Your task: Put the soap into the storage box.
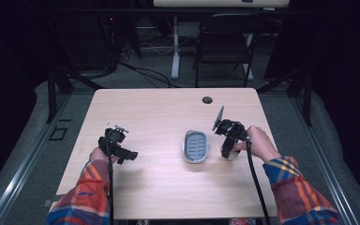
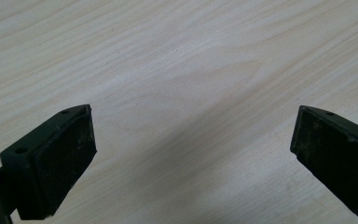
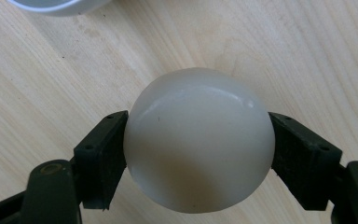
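Right gripper (image 3: 198,154) clamps white ball (image 3: 199,144); tray (image 1: 195,146) (grey) beside.

Pale wood-grain table (image 2: 177,70), matt; smooth, glossy white rounded object (image 3: 199,140); matt black fingers (image 3: 103,156).

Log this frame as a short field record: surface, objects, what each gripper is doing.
surface: light wooden table
object 1: grey oval soap dish with ribbed insert, mid-table, empty
object 2: white rounded soap bar, clamped between both jaws, beside the dish
left gripper: jaws wide apart, nothing between them, over bare wood
right gripper: shut on the soap bar
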The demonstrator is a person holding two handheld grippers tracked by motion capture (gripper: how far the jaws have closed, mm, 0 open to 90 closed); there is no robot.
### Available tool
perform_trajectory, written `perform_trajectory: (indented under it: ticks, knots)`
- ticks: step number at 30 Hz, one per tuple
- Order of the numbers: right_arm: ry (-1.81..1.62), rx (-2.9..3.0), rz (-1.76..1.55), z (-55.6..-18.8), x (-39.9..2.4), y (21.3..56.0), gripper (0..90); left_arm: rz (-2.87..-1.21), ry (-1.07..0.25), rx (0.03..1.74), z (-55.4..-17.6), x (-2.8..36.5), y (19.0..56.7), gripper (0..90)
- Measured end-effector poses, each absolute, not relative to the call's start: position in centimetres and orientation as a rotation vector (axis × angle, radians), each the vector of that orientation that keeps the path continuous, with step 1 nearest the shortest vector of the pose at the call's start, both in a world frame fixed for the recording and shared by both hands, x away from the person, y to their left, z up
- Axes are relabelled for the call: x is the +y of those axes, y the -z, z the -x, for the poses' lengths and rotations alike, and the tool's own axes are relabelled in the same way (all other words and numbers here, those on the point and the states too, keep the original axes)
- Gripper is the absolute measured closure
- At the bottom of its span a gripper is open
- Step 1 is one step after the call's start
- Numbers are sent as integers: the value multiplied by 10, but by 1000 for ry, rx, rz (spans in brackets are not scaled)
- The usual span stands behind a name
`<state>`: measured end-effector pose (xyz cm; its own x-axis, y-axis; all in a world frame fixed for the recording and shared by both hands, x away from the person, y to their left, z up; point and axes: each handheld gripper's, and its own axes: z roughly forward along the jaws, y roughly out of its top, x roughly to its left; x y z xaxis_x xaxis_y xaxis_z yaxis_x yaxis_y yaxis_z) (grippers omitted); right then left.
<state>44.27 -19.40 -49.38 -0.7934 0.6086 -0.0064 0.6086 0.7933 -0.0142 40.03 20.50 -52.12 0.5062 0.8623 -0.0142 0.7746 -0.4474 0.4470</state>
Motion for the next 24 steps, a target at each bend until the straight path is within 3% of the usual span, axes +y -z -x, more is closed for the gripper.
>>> perform_trajectory:
  ticks: [24]
  knots:
    - [-12, 2966, -976, -449, -181, 473, 241, -2352, -304, 1356, -400, 205, 521, 1]
